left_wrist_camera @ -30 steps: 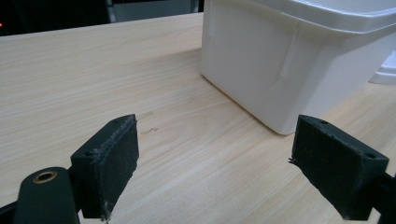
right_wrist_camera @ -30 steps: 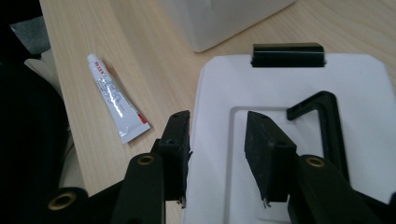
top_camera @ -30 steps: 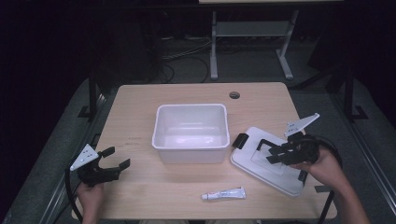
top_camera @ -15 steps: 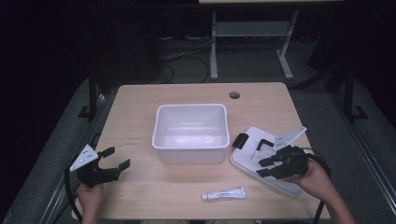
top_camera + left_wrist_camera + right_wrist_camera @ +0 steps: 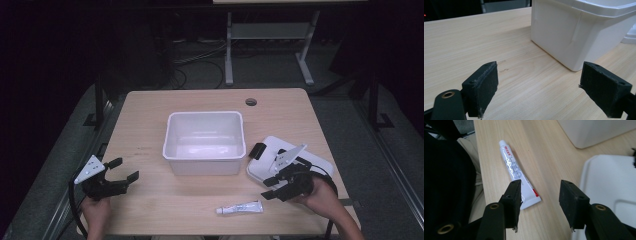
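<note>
A white tube with a white cap lies flat near the table's front edge. My right gripper hovers just right of the tube's crimped end, open, its jaws having just been opening with nothing between them. A white bin stands in the table's middle. Its flat white lid with a black latch lies to the bin's right, under my right hand. My left gripper rests open at the front left, pointed toward the bin.
The wooden table has a round cable hole at the back. A person's dark-clothed lap lies past the table's front edge. A metal stand and floor cables sit behind the table.
My right gripper has moved from over the lid toward the front of the table and down, ending beside the tube, with its jaws wider. The left gripper stays put.
</note>
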`<state>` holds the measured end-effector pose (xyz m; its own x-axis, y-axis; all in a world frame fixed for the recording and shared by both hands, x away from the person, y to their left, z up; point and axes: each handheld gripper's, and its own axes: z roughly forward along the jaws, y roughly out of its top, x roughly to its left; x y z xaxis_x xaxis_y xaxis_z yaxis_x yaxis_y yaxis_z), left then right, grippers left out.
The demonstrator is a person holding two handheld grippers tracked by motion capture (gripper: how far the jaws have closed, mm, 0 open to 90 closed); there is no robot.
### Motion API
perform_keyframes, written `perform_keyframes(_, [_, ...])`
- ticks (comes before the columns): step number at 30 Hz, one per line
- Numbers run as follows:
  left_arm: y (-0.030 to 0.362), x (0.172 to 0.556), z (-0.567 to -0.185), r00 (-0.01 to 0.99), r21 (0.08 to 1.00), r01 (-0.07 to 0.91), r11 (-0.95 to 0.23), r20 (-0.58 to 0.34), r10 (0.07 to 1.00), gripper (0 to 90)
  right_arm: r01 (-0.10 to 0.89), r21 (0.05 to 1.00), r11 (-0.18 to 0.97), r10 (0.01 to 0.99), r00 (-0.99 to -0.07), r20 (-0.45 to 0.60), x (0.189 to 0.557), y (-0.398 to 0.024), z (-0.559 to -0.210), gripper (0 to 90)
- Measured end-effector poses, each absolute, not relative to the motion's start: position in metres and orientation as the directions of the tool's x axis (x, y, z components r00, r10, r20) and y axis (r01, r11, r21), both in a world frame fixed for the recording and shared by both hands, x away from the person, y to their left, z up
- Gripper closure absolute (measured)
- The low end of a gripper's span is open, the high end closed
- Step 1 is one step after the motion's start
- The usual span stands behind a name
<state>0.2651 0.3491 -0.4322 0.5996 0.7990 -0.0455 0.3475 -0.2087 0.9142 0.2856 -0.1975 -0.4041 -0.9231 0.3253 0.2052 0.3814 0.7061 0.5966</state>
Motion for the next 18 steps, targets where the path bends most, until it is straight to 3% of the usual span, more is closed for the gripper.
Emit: perform_keyframes(18, [0.348, 0.264, -0.432, 0.602, 0.913, 0.345, -0.217, -0.038, 0.798, 14.1, 0.334, 0.577, 0.745, 0.253, -0.943, 0.218, 0.281, -0.16, -0.424, 46.7])
